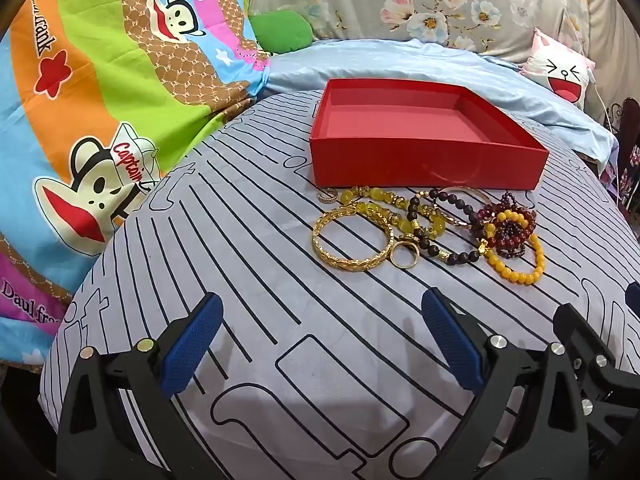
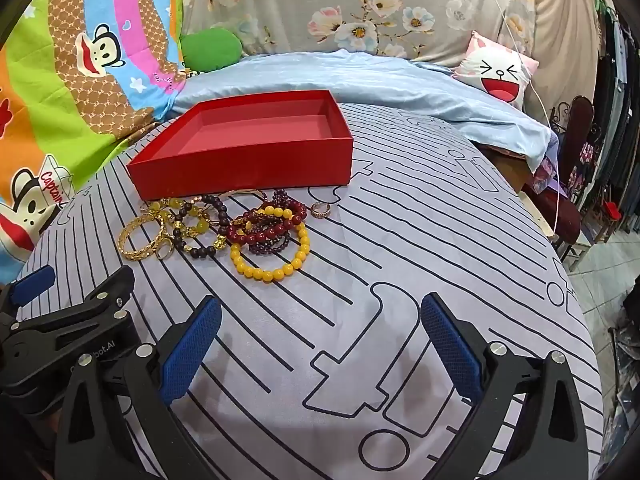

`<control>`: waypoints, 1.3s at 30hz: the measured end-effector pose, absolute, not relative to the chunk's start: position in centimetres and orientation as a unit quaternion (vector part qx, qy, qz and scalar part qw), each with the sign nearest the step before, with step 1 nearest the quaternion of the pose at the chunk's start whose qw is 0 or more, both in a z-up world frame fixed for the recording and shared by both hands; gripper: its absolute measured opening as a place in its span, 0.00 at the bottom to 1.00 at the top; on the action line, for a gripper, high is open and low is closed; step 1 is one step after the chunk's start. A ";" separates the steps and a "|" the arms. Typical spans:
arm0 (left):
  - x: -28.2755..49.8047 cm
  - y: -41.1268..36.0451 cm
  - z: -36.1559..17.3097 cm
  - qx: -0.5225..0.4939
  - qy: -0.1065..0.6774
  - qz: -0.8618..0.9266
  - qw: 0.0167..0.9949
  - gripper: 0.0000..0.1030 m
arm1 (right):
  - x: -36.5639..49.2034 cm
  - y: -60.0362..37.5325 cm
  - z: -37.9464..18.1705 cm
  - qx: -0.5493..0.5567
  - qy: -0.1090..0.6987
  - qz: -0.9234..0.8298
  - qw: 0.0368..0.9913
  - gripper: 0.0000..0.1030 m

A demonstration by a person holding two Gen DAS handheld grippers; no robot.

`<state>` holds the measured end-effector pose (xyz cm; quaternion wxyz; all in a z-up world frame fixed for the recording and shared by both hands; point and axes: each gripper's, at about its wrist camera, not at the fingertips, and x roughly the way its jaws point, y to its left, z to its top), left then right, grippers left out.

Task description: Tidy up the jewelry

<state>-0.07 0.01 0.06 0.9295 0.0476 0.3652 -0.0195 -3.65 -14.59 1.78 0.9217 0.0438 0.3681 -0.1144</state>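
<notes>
**A:** Where's the jewelry sitting relative to the grippers?

**B:** Ahead of both, in a tangled heap on the pale grey cloth with black line drawings (image 1: 248, 264). From the left gripper (image 1: 320, 344) it lies ahead and slightly right; from the right gripper (image 2: 320, 344), ahead and to the left. Both grippers are spread wide with nothing between their blue pads, low over bare cloth.

**A:** What's in the heap?

**B:** A gold filigree bangle (image 1: 352, 240) nearest the left gripper, with a small gold ring (image 1: 404, 256) touching it. Beside those, a dark brown bead bracelet with gold charms (image 1: 440, 240), a strand of translucent yellow stones (image 1: 380, 200), a coiled dark red bead bracelet (image 2: 272, 224) and an opaque yellow bead bracelet (image 2: 272, 256) overlapping it. A thin rose-gold band ring (image 2: 320, 210) lies a little apart, on the far right of the heap as the right gripper sees it.

**A:** And the box?

**B:** The shallow red cardboard box (image 1: 424, 164) stands open just beyond the heap, its near wall almost touching the farthest beads.

**A:** Anything crowding the area?

**B:** A colourful cartoon monkey blanket (image 1: 100, 120) rises to the left, a light blue sheet (image 2: 360, 76) bunches behind the box, and a laughing-face cushion (image 2: 500, 76) sits far right.
</notes>
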 end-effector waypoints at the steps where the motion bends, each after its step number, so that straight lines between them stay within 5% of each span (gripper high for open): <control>1: -0.1 0.0 0.1 0.047 0.366 -0.020 0.929 0.92 | -3.6 -14.6 1.8 0.044 0.368 -0.114 0.922 0.94; 39: 0.2 -0.4 0.0 0.048 0.374 -0.020 0.926 0.92 | -3.6 -14.7 1.7 0.042 0.371 -0.117 0.920 0.94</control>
